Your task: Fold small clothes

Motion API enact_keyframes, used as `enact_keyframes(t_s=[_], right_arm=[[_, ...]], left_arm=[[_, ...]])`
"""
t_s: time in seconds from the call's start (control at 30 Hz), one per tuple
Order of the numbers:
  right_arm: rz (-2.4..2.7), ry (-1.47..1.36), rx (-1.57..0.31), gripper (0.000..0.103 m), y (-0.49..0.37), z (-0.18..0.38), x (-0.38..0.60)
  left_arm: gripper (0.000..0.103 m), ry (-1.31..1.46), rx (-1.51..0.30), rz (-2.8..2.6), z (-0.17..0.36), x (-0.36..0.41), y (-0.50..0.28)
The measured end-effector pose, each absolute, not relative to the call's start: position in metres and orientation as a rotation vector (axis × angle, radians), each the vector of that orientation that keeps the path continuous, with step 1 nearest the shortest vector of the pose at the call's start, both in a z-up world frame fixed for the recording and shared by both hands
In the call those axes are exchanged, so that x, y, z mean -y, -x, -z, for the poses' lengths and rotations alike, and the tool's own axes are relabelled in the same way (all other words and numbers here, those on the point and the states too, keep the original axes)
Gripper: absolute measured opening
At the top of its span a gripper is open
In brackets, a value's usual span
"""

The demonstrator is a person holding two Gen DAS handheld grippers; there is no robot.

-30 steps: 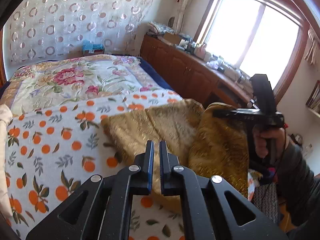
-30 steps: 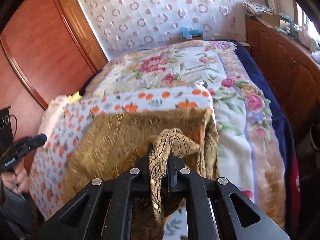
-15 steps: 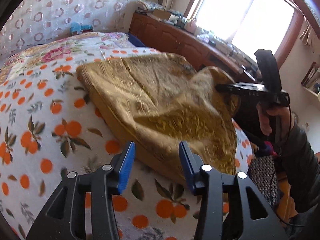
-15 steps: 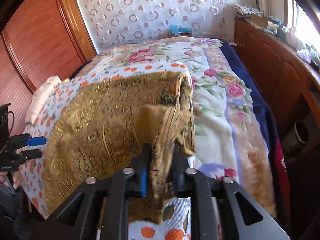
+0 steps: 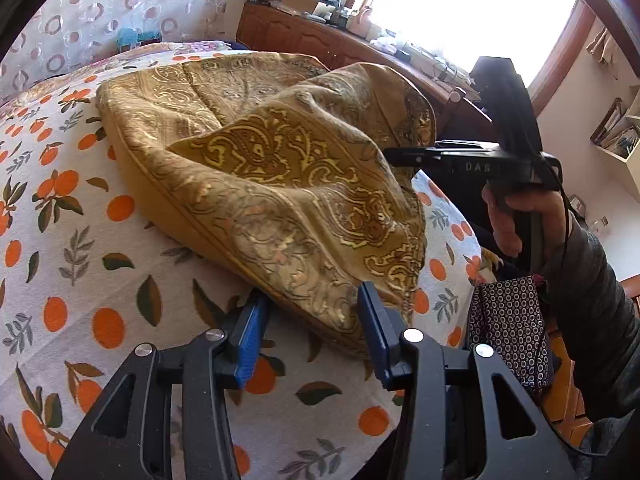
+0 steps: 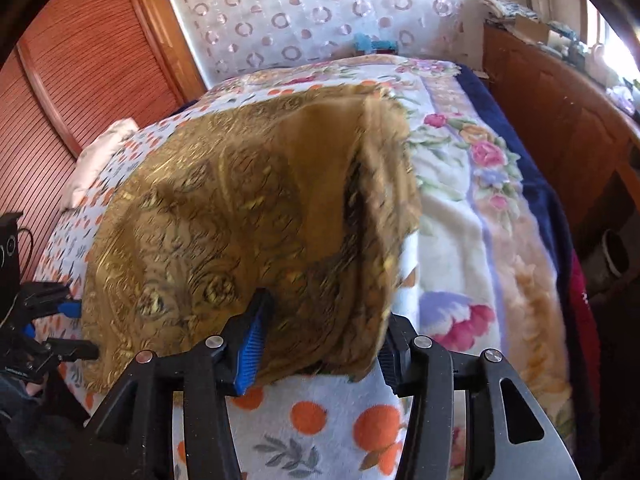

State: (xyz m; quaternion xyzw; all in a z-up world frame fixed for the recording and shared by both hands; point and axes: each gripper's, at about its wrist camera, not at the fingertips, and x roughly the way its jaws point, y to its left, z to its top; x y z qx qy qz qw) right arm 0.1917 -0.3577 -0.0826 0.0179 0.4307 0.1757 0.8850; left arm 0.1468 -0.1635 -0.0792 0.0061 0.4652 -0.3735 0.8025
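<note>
Gold paisley cloth (image 5: 280,168) spread in a rumpled, partly folded heap on the orange-print sheet (image 5: 80,272), the landmark for all else here. Left gripper (image 5: 310,328) low over the sheet at the cloth's near edge, jaws apart, the hem lying between the blue pads (image 5: 250,336) without being pinched; released. Right gripper (image 6: 320,336) at the cloth's far side from the left one, seen there in the left view held by a hand (image 5: 520,216) in a dark sleeve; jaws just been opening, a thick fold of cloth (image 6: 272,216) bulging between them and blurred, pads spread and not clamped on it. Beyond the sheet, a floral blanket (image 6: 472,184); past that, a wooden cabinet (image 6: 552,112) and a ring-patterned curtain (image 6: 320,12).
</note>
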Motion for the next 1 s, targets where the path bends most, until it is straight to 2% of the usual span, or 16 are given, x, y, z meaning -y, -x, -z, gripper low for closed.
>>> enact_keyframes(t_s=[0.03,0.07,0.13,0.17,0.2,0.23,0.27,0.53,0.63,0.93,1.0], right_arm=[[-0.366,-0.024,-0.888,0.05,-0.191,0.082,0.356],[-0.369,-0.02,-0.886,0.046,-0.191,0.081,0.36],[-0.389,-0.034,-0.886,0.029,-0.189,0.081,0.364],[-0.396,-0.028,-0.883,0.019,-0.189,0.081,0.362],[-0.4,-0.015,-0.881,0.014,-0.188,0.081,0.363],[-0.409,-0.011,-0.879,0.006,-0.188,0.08,0.364],[-0.422,-0.024,-0.876,0.004,-0.188,0.077,0.367],[-0.518,-0.099,-0.712,0.003,-0.199,0.004,0.394],[-0.523,-0.076,-0.684,0.002,-0.218,-0.013,0.392],[-0.493,-0.011,-0.738,0.003,-0.313,-0.021,0.36],[-0.469,-0.001,-0.742,0.012,-0.314,-0.021,0.349]], left_arm=[[0.042,-0.013,-0.999,0.801,0.079,0.165,-0.146],[0.04,-0.015,-0.998,0.799,0.08,0.166,-0.146],[0.022,-0.022,-1.002,0.801,0.082,0.169,-0.145],[0.018,-0.024,-1.001,0.802,0.082,0.17,-0.145],[0.009,-0.02,-0.992,0.805,0.081,0.169,-0.146],[0.007,-0.004,-0.981,0.813,0.078,0.166,-0.149],[0.006,0.019,-0.974,0.825,0.073,0.162,-0.151],[0.004,0.133,-0.792,0.835,-0.003,0.135,-0.187],[0.004,0.174,-0.777,0.817,-0.018,0.129,-0.214],[0.004,0.234,-0.813,0.712,-0.006,0.122,-0.305],[0.004,0.254,-0.843,0.688,0.006,0.119,-0.322]])
